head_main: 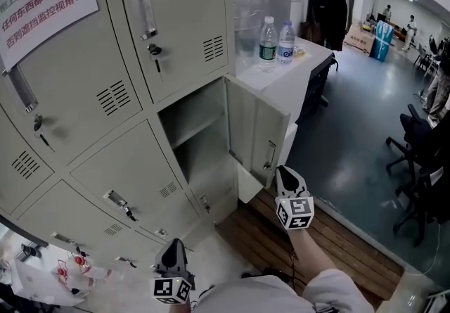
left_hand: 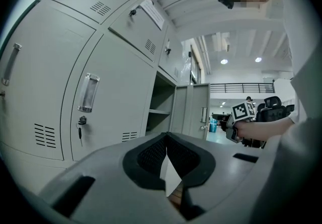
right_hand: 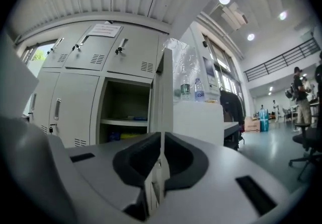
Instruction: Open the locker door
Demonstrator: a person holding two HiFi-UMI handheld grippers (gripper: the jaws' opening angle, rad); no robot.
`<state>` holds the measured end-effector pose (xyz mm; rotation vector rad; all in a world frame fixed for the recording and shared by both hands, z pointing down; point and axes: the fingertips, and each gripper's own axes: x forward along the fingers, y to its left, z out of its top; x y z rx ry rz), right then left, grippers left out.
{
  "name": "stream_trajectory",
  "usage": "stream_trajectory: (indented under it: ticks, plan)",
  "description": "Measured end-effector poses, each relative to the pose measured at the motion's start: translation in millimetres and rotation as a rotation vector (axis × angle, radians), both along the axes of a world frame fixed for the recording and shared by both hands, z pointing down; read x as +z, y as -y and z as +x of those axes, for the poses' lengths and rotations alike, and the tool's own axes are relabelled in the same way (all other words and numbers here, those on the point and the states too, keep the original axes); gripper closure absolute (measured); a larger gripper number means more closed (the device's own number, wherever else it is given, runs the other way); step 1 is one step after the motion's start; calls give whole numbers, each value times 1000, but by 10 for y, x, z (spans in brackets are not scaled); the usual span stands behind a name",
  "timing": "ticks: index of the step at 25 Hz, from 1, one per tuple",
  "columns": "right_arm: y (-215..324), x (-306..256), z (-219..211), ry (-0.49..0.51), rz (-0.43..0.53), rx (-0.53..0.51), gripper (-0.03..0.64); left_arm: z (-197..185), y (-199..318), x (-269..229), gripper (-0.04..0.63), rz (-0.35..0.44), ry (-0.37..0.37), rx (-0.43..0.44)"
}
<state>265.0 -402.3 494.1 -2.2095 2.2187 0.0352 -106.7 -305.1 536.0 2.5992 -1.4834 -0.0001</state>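
Right claw (head_main: 283,171) hangs with its jaws together on nothing, just beside the free edge of the door (head_main: 256,132) and not touching it. That door stands swung wide, its back close to the white table (head_main: 313,58), so the compartment (head_main: 184,118) is open to the front. Inside, a shelf (right_hand: 126,122) carries something blue, with blue and yellow things under it, too small to name. Left claw (head_main: 174,243), jaws also together and empty, sits low by the lower lockers (head_main: 119,185). Two bottles (head_main: 267,41) stand on the table. Open floor (head_main: 351,129) lies to the right, with chairs (head_main: 422,164) beyond.
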Motion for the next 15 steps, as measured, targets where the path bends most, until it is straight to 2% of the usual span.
stream_trajectory:
  ticks: [8,15]
  plan:
    - [-99,-20,52,0,3,6,600,67,-2,-14,585,5,2,9]
    - [-152,-25,-316,2,5,-83,601,1,-22,-40,586,14,4,-10]
